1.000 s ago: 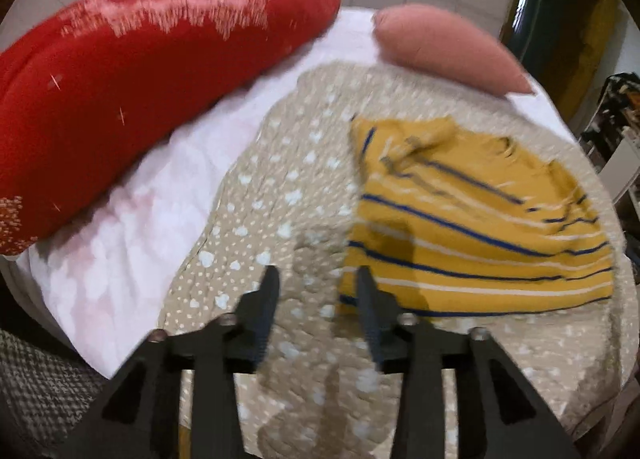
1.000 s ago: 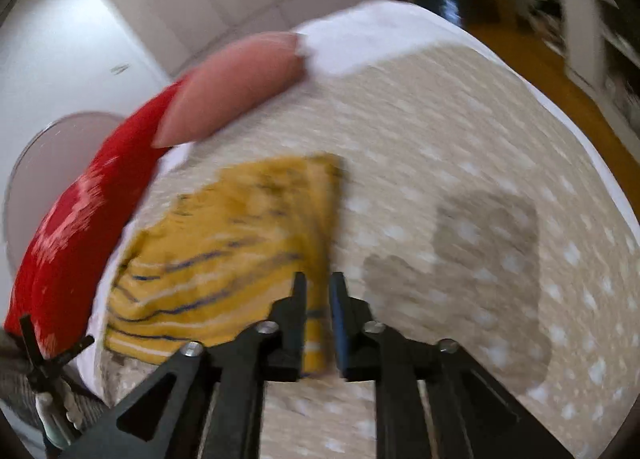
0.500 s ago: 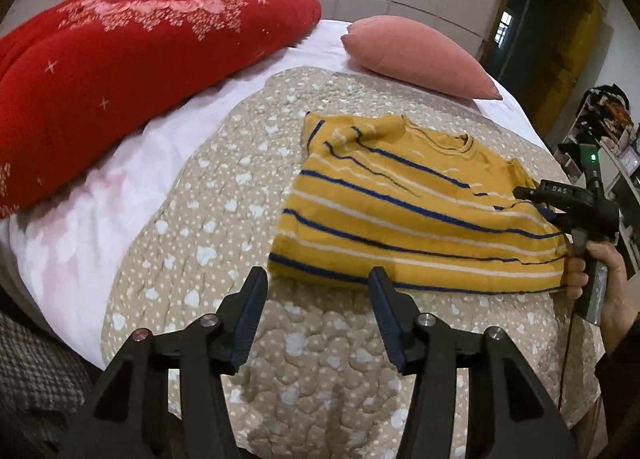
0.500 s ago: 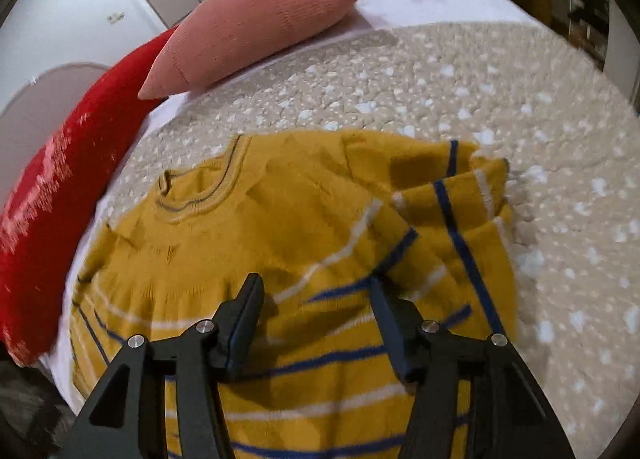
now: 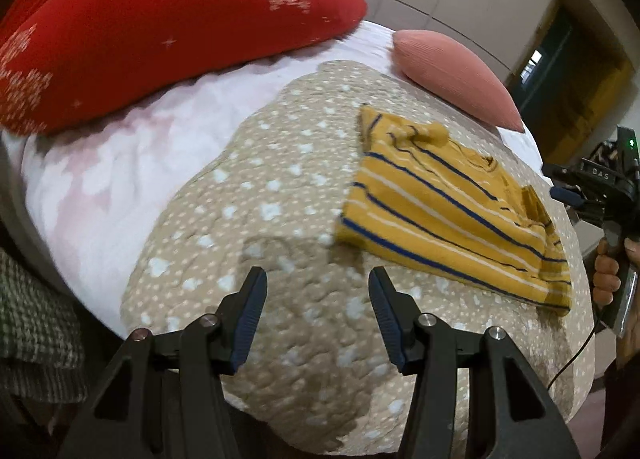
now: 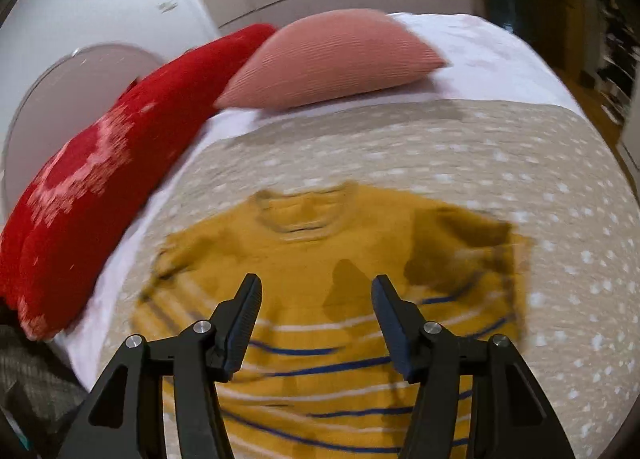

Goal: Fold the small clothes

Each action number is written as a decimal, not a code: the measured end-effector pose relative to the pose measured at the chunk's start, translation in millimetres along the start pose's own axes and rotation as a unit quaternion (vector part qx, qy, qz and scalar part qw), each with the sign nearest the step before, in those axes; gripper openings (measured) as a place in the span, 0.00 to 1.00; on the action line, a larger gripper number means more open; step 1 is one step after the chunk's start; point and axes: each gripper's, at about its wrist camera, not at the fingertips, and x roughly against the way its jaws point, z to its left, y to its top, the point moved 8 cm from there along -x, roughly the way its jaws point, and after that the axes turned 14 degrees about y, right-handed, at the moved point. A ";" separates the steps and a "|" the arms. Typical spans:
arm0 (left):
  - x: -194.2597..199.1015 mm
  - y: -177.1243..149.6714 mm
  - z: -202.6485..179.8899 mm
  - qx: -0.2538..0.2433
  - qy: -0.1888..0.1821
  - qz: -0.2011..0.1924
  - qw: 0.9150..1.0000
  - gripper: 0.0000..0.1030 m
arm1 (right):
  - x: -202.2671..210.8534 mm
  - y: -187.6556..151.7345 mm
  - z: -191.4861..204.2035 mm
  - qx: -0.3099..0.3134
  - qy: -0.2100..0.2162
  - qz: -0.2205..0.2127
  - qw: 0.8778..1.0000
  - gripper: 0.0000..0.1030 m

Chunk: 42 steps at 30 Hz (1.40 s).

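A yellow jumper (image 5: 452, 207) with blue and white stripes lies on a beige dotted quilt (image 5: 280, 187) spread over the bed, below a red pillow (image 5: 152, 27) and a pink pillow (image 5: 452, 79). It looks partly folded: both sleeves seem turned in over the body, and the neckline faces the pillows.

The left gripper (image 5: 318, 315) hangs over bare quilt just beside the jumper's near left corner, its fingers apart with nothing between them. The right gripper (image 6: 316, 319) hovers above the striped lower half of the jumper, its fingers also spread and empty; the fabric shows between them but neither finger presses on it. In the left view, a hand (image 5: 612, 271) holds the right gripper's handle at the jumper's far side.

The step in hand is probably taking hold of the hem for the next fold, bringing the bottom up toward the neck. To do it well, each gripper should come down on a bottom corner, one at either end of the hem, and pinch all layers together so the tucked sleeves do not slide out. The two should lift together and only just clear of the quilt, carry the hem level toward the collar, and lay it down with the side edges lined up. A lopsided pull would skew the stripes and leave a crooked fold.
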 end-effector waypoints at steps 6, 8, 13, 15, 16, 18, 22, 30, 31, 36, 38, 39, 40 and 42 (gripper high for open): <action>4.1 -3.8 33.3 0.035 -0.005 -0.001 0.999 0.51 | -69.0 -20.0 67.3 0.034 0.032 0.063 0.997 0.60; 1.7 -5.4 43.1 0.050 -0.010 0.004 0.999 0.51 | -89.3 -23.3 79.1 0.037 0.032 0.075 0.996 0.60; -2.3 -8.3 54.6 0.062 -0.019 0.009 0.998 0.52 | -137.8 -36.6 119.5 0.039 0.047 0.106 0.992 0.60; -2.0 -9.3 56.3 0.063 -0.021 0.008 0.998 0.52 | -155.5 -46.3 141.3 0.049 0.050 0.121 0.990 0.60; -2.0 -9.6 56.6 0.062 -0.021 0.008 0.998 0.52 | -161.4 -49.5 148.6 0.056 0.048 0.126 0.989 0.60; -2.6 -11.1 56.3 0.060 -0.024 0.009 0.998 0.52 | -179.0 -61.4 165.2 0.087 0.011 0.139 0.986 0.67; -2.4 -15.4 56.0 0.059 -0.031 0.013 0.998 0.52 | -206.6 -73.8 171.0 0.149 -0.105 0.148 0.972 0.69; 10.6 -16.3 60.9 0.064 -0.022 0.003 0.998 0.52 | -199.5 -72.1 168.2 0.187 -0.139 0.127 0.964 0.15; 13.4 -16.4 59.8 0.063 -0.021 0.001 0.998 0.52 | -188.5 -64.9 164.4 0.165 -0.111 0.118 0.973 0.14; 27.7 -17.0 41.4 0.046 -0.020 -0.007 0.999 0.52 | -125.1 -28.0 138.5 0.071 -0.015 0.064 0.995 0.12; 34.2 -17.4 28.7 0.033 -0.019 -0.010 0.999 0.52 | -100.2 -16.3 124.2 0.047 0.002 0.043 0.998 0.12; 36.2 -17.5 23.1 0.027 -0.017 -0.011 0.999 0.52 | -76.7 -9.5 109.2 0.028 0.014 0.024 0.999 0.12; 38.2 -17.8 17.1 0.021 -0.016 -0.013 1.000 0.52 | -62.4 -5.0 97.3 0.016 0.019 0.012 1.000 0.12; 41.9 -19.6 1.8 0.004 -0.014 -0.014 1.000 0.52 | -30.6 -0.2 65.7 -0.008 0.023 -0.013 1.000 0.12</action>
